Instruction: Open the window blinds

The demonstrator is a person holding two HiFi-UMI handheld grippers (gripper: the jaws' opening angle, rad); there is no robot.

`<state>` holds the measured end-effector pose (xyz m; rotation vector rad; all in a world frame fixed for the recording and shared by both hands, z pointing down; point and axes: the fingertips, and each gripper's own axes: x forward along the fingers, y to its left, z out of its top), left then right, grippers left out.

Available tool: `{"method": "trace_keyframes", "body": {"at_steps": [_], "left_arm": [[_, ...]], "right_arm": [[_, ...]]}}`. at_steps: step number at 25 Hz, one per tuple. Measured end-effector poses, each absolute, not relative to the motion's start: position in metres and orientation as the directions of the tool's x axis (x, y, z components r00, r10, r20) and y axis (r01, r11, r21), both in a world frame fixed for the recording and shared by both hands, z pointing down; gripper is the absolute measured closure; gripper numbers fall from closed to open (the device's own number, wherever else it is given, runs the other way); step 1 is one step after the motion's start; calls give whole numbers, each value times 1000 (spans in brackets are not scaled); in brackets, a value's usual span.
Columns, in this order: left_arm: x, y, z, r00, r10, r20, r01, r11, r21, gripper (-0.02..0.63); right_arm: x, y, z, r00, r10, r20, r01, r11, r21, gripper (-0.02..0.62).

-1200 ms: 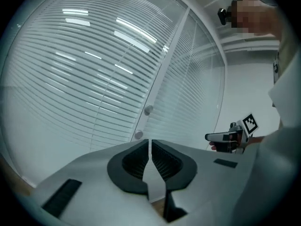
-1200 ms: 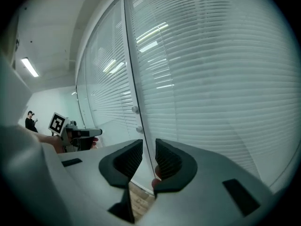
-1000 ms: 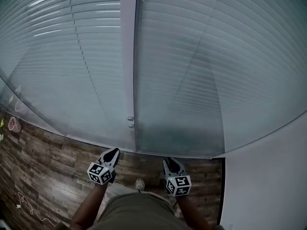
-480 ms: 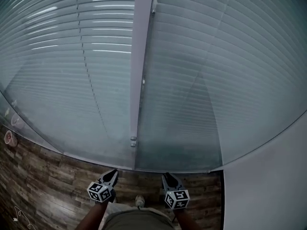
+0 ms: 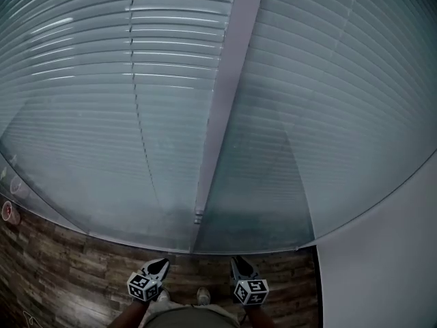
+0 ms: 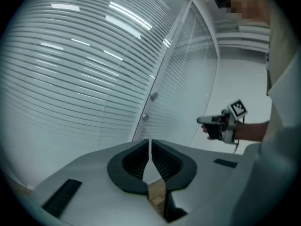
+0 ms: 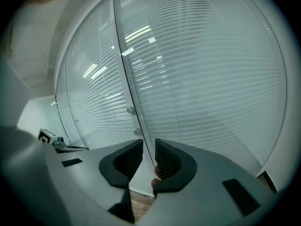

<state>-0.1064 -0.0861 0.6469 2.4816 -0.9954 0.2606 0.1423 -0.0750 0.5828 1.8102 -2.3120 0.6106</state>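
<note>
Slat blinds, slats closed, fill most of the frame behind two glass panels. A pale frame post divides the panels, running slantwise from top centre down toward the base. Two small knobs sit at its lower end. A thin cord line runs down the left blind. Below is a dark wood-plank floor, with a white wall at lower right. The left gripper and right gripper are low in frame, well apart, tips toward the glass base; jaw spacing is too small to read. A shoe toe shows between them. A small round pinkish object lies at the far left edge.
</note>
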Motion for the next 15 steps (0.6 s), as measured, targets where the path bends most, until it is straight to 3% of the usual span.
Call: {"method": "trace_keyframes", "body": {"at_steps": [5,11,15], "left_arm": [[-117,-87,686,756,-534,380,-636,-736,231,592],[-133,-125,619,812,-488,320,-576,-758,305,594],[-128,-121,616,832,-429,352,-541,-766,347,594]], "right_arm": [[119,-86,594,-277,-926,258,-946,215,-244,522],[94,-116,536,-237,-935,265,-954,173,-244,523],[87,-112,515,-227,-949,216,-948,164,-274,523]]}}
